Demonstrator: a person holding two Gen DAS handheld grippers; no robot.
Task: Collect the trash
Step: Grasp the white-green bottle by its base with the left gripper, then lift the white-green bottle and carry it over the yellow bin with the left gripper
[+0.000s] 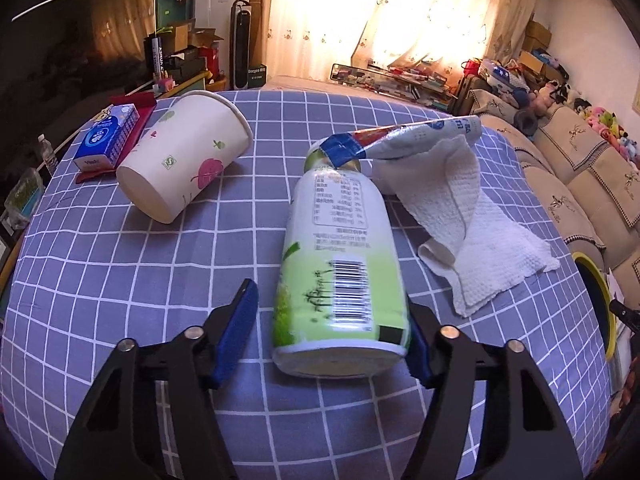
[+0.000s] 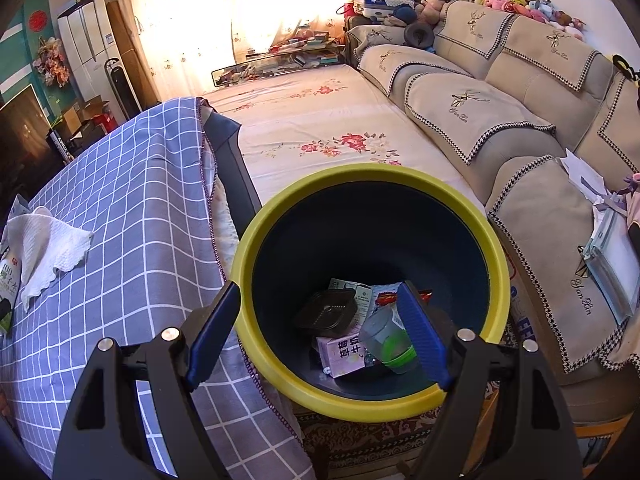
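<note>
Straddling the green-and-white plastic drink bottle (image 1: 340, 264) at the bottom centre of the left wrist view, the left gripper (image 1: 334, 340) is sitting with its blue pads either side of the bottle's base. The right pad looks to be touching it, the left pad is showing a clear gap, so I'd call it not clamped yet. The bottle is lying on its side on the blue checked tablecloth (image 1: 120, 280), long axis running straight away from the gripper, cap end pointing up-frame. A crumpled foil wrapper (image 1: 408, 136) and a white paper towel (image 1: 460, 216) are crowding the cap end, and a tipped floral paper cup (image 1: 184, 160) is lying upper left. The right gripper (image 2: 316, 332) is hanging spread and empty over the yellow-rimmed dark bin (image 2: 496, 256), nowhere near the bottle.
</note>
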